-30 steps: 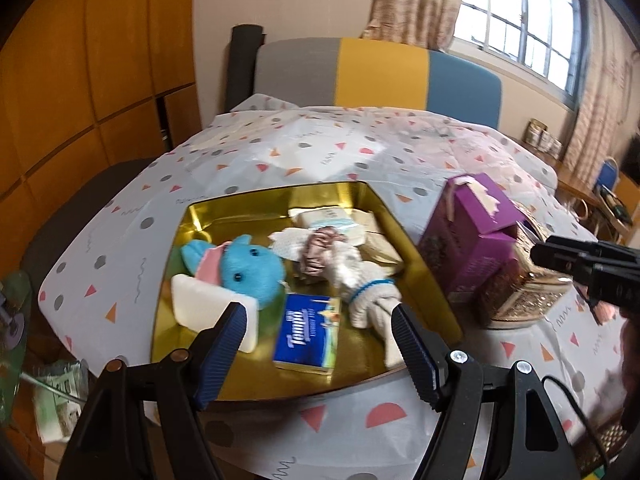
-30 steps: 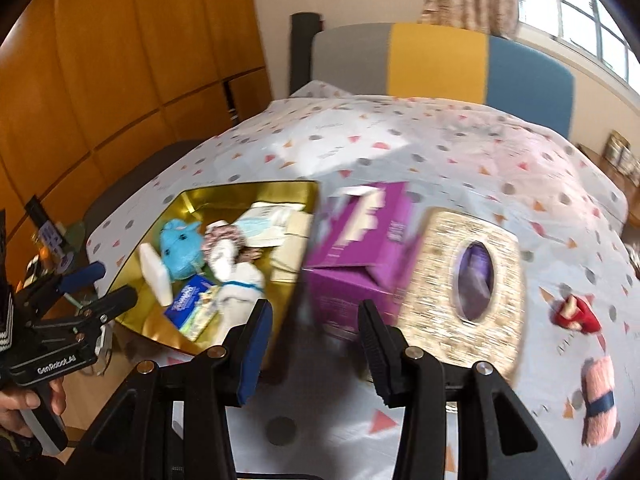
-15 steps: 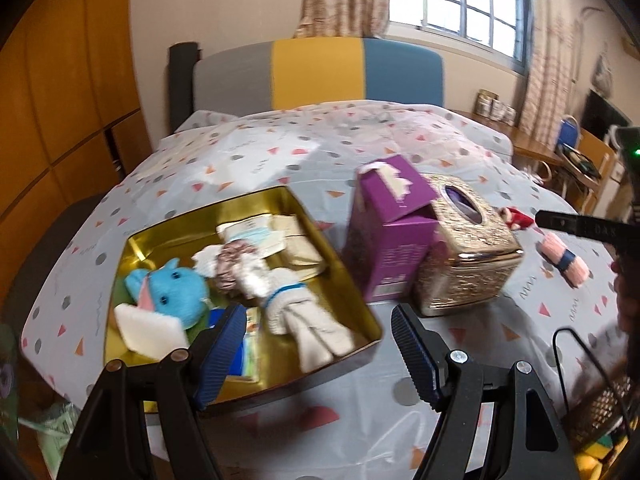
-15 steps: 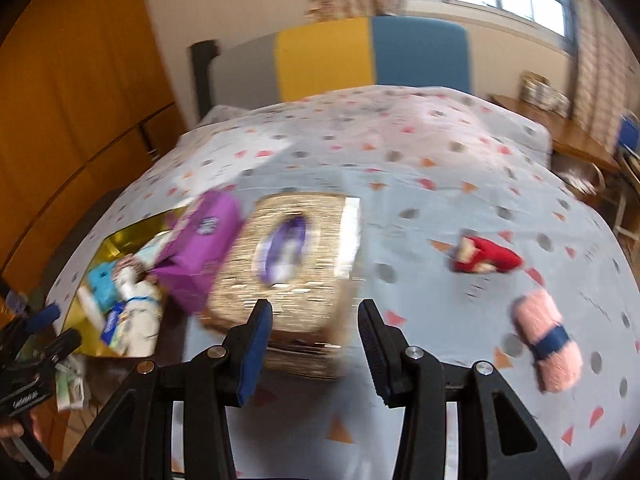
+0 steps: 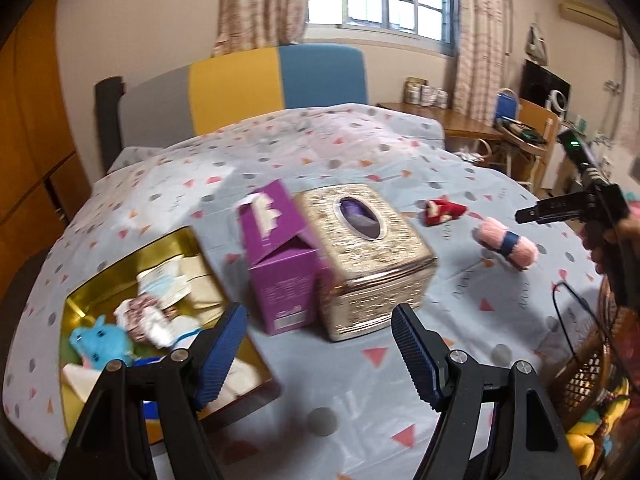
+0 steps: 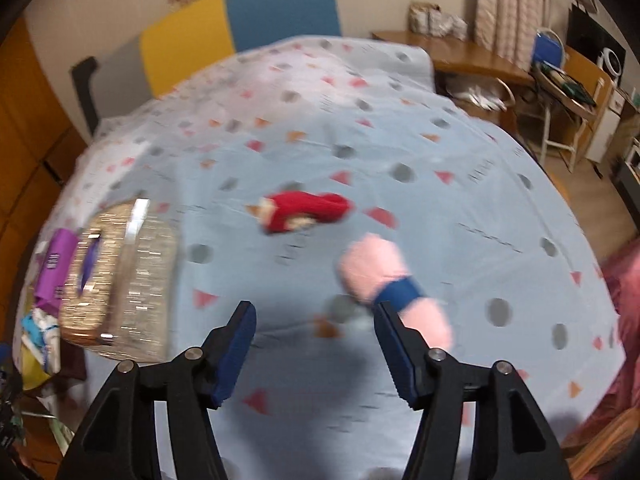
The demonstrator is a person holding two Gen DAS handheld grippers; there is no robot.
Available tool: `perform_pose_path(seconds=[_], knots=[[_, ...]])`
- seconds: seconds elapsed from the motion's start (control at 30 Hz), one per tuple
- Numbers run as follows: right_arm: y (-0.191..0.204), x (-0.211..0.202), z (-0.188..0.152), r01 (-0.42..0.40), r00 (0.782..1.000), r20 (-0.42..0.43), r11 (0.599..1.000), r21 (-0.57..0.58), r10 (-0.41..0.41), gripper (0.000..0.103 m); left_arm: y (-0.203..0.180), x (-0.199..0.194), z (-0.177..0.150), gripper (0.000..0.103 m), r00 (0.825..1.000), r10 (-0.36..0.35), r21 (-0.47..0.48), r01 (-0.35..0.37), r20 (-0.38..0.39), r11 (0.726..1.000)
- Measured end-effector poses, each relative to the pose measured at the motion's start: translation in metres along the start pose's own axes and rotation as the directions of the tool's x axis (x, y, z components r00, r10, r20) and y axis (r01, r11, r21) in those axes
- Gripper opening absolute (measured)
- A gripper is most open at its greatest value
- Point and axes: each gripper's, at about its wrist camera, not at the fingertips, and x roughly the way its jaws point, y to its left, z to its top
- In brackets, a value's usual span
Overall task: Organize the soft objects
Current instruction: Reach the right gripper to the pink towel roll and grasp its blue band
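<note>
The gold tray (image 5: 76,300) already holds several soft things, a blue plush toy (image 5: 102,344) among them. Left out on the bed (image 6: 320,140) are a pink roll (image 6: 384,280) and a red toy (image 6: 304,210). The right claw (image 6: 314,334) is opening, empty, near the roll; the left claw (image 5: 318,346) hangs wide and empty. The tray's contents are blurred, perhaps tissues too.

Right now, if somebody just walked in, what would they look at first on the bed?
Probably the shiny gold embossed tissue box in the middle of the dotted bedspread, with a purple cardboard carton pressed against its left side. Left of those sits a gold metal tray holding a blue plush toy. To the right lie a red knitted sock and a fluffy pink roll with a blue band, near the opening, empty right tongs.
</note>
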Motion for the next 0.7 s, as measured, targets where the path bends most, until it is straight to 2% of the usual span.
perform_pose_path(seconds=[0.13, 0.23, 0.3, 0.43, 0.5, 0.57, 0.6, 0.63, 0.7], knots=[[-0.032, 0.02, 0.008, 0.065, 0.992, -0.103, 0.998, -0.026, -0.067, 0.063, -0.017, 0.005, 0.006, 0.076, 0.999, -0.039, 0.037, 0.04, -0.009, 0.999], [-0.04, 0.036, 0.011, 0.11, 0.981, -0.15, 0.991, -0.077, -0.121, 0.063, -0.03, 0.009, 0.013, 0.076, 0.997, -0.073, 0.064, 0.074, -0.017, 0.995], [-0.04, 0.046, 0.013, 0.112, 0.976, -0.175, 0.988, -0.111, -0.13, 0.063, -0.037, 0.013, 0.017, 0.076, 0.996, -0.09, 0.076, 0.092, -0.024, 0.993], [-0.032, 0.072, 0.013, 0.136, 0.956, -0.232, 0.973, -0.188, -0.178, 0.063, -0.051, 0.02, 0.03, 0.076, 0.991, -0.126, 0.1, 0.129, -0.037, 0.987], [-0.032, 0.085, 0.011, 0.144, 0.936, -0.291, 0.968, -0.204, -0.2, 0.063, -0.059, 0.024, 0.038, 0.076, 0.989, -0.142, 0.11, 0.146, -0.042, 0.983], [-0.033, 0.091, 0.01, 0.149, 0.924, -0.318, 0.967, -0.208, -0.21, 0.061, -0.068, 0.028, 0.047, 0.076, 0.988, -0.151, 0.129, 0.155, -0.039, 0.979], [-0.034, 0.092, 0.009, 0.14, 0.921, -0.333, 0.969, -0.202, -0.202, 0.047, -0.071, 0.03, 0.05, 0.076, 0.987, -0.156, 0.133, 0.16, -0.04, 0.978], [-0.035, 0.092, 0.009, 0.146, 0.92, -0.331, 0.969, -0.2, -0.207, 0.04, -0.075, 0.033, 0.056, 0.076, 0.984, -0.17, 0.133, 0.175, -0.045, 0.976], [-0.04, 0.087, 0.009, 0.142, 0.928, -0.32, 0.974, -0.177, -0.194, 0.037, -0.082, 0.041, 0.065, 0.076, 0.981, -0.187, 0.127, 0.193, -0.057, 0.973]])
